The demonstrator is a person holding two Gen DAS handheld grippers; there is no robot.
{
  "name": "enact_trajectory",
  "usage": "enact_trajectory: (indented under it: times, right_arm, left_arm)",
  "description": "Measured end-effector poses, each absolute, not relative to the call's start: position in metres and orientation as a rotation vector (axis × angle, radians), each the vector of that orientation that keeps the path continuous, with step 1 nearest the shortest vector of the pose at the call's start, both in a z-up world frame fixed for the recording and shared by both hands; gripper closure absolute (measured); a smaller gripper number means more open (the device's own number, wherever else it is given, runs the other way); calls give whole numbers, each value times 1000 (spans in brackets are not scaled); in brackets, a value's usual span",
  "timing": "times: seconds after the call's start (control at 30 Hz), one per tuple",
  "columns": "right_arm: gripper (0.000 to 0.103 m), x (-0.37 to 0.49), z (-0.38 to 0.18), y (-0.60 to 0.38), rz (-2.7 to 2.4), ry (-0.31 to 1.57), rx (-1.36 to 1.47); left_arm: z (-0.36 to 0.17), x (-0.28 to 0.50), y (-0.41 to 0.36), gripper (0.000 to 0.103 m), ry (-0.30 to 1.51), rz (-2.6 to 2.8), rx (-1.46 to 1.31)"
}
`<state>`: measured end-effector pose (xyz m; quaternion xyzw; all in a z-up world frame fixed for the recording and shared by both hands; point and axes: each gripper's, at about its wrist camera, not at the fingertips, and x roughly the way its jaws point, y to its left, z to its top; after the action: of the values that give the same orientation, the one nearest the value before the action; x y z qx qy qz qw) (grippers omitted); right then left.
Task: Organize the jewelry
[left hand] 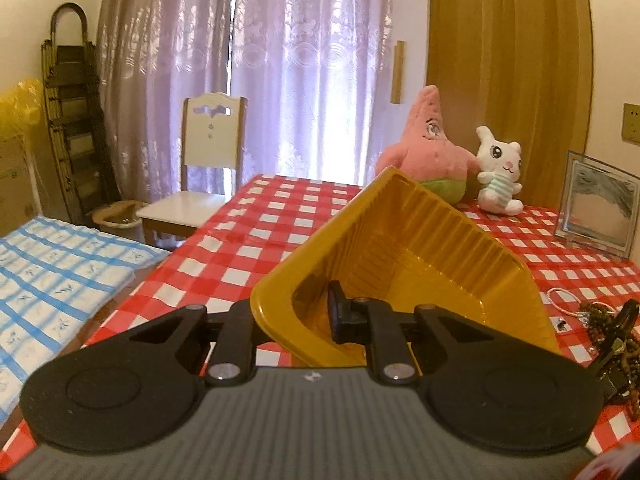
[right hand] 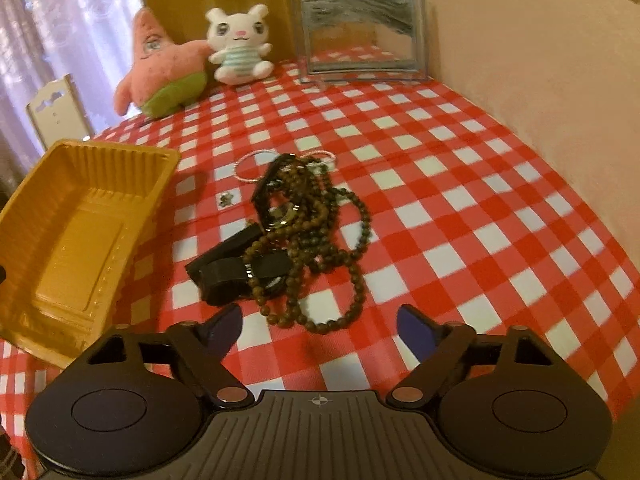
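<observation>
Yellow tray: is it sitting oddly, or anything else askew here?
Yes. The yellow tray is tipped up on edge, its rim pinched in the left gripper, not flat on the checked tablecloth. Beside it, the bead necklaces lie in a tangled heap.

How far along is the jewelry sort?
Early. Done: nothing is stowed yet; the yellow tray is empty. In hand: the left gripper is clamped on the tray's rim, holding it tilted, while the right gripper hovers open just short of the jewelry pile. Left: the brown bead necklaces, black watch, pink bracelet and small charm all sit on the checked tablecloth.
</observation>
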<state>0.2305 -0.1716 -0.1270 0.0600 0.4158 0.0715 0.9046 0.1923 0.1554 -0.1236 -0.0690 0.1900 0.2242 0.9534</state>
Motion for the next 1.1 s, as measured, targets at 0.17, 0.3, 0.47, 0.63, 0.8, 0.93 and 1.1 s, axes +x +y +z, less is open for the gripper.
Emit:
enact_trajectory:
  times: [0.17,0.3,0.47,0.63,0.8,0.93,1.1]
  right_arm:
    - [36,241,-123,-156,251,809,56]
    - [46,259,-122,-139,333,781,-13]
    - [57,288,-127,-119,403,756,-70]
    - [69,321,-137,-103,447,756,-88]
    - [71,347,-152,-86,464,786,-108]
    - [71,361,-162,-75,465,800,-142]
    - [77,375,-174,-68,458,817,-157]
  left_arm:
    - [-123,201,157,87,378,507,-135]
    - [-122,210,157,88,389,509,-156]
    - [-121,217,149,88,388,499,-140]
    - [-119,224,144,88,388,501,-121]
    - [-118,235,145,88,392,516,-120]
    - [-119,244,145,88,396,505,-114]
    - [-118,253,147,88,403,488,-107]
